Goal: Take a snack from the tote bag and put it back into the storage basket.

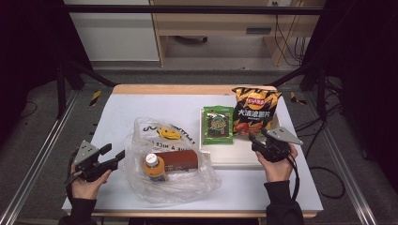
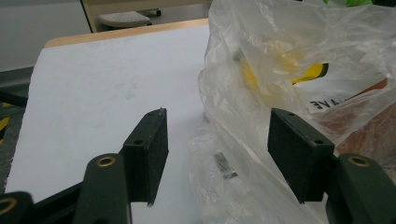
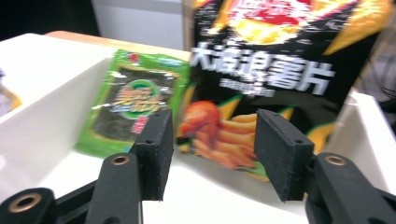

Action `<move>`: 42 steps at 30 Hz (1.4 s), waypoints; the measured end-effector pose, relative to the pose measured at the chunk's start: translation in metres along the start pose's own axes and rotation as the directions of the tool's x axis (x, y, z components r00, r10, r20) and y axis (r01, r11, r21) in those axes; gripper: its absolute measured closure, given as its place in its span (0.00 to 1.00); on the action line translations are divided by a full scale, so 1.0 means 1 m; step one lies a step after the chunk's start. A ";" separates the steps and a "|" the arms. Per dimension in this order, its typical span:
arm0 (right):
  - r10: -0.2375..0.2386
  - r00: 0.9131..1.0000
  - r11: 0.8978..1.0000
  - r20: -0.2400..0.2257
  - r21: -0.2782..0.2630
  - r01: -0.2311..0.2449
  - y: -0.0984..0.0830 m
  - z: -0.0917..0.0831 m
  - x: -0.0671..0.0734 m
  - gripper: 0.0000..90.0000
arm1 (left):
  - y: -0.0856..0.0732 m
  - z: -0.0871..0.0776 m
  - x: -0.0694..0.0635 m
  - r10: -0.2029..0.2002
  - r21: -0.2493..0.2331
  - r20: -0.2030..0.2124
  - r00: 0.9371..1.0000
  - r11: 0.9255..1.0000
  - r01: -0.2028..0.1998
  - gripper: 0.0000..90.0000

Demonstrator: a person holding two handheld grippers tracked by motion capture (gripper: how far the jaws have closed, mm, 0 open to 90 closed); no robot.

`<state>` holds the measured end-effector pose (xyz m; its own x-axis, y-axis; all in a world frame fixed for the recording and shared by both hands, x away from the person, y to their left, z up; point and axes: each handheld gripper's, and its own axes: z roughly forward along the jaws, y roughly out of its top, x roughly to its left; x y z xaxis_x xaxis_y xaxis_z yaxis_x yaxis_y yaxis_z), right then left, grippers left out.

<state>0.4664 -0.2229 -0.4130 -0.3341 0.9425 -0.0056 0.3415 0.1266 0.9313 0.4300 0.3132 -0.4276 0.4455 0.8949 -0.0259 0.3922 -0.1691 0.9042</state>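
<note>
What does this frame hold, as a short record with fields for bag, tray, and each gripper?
bag: clear crinkled plastic bag on the white table, holding an orange-capped bottle and a brown box
tray: white tray with a green seaweed packet and a black-and-orange crisp bag
left gripper: open, beside the bag
right gripper: open, empty, facing the crisp bag

Chip bag (image 1: 256,110) right of seaweed packet (image 1: 218,124)

The black-and-orange chip bag (image 3: 261,70), straight ahead of the right gripper's (image 3: 210,140) jaws, bears large white Chinese characters, 大波浪薯片. The plastic bag (image 2: 261,93), beside the left gripper's (image 2: 217,144) jaws, shows upside-down letters "AVE"; its other print is unreadable.
</note>
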 end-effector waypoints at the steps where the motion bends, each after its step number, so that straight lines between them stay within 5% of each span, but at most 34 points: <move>1: -0.008 1.000 1.000 -0.016 -0.002 0.008 -0.001 -0.001 0.003 0.50 | 0.000 0.000 -0.001 -0.001 -0.004 0.004 1.000 1.000 0.001 0.42; 7: -0.057 0.992 0.998 -0.109 0.013 0.059 -0.003 -0.007 0.027 0.49 | 0.007 -0.004 -0.005 -0.010 -0.027 0.035 0.999 1.000 0.011 0.42; 16: -0.093 0.969 0.996 -0.229 -0.025 0.089 0.006 -0.015 0.061 0.49 | 0.017 -0.014 -0.013 -0.009 -0.062 0.054 0.998 0.998 0.013 0.43; 29: -0.122 0.912 0.992 -0.393 -0.031 0.119 0.009 -0.008 0.102 0.52 | 0.024 -0.011 -0.024 0.003 -0.056 0.094 0.996 0.998 0.002 0.50; 42: -0.162 0.865 0.984 -0.475 -0.010 0.178 0.011 0.000 0.129 0.64 | 0.042 -0.005 -0.043 0.057 -0.047 0.125 0.990 0.998 -0.051 0.72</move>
<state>0.4271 -0.1003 -0.4031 -0.7613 0.6482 0.0175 0.2675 0.2893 0.9191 0.4231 0.2702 -0.3863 0.5644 0.8250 -0.0276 0.3304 -0.1952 0.9234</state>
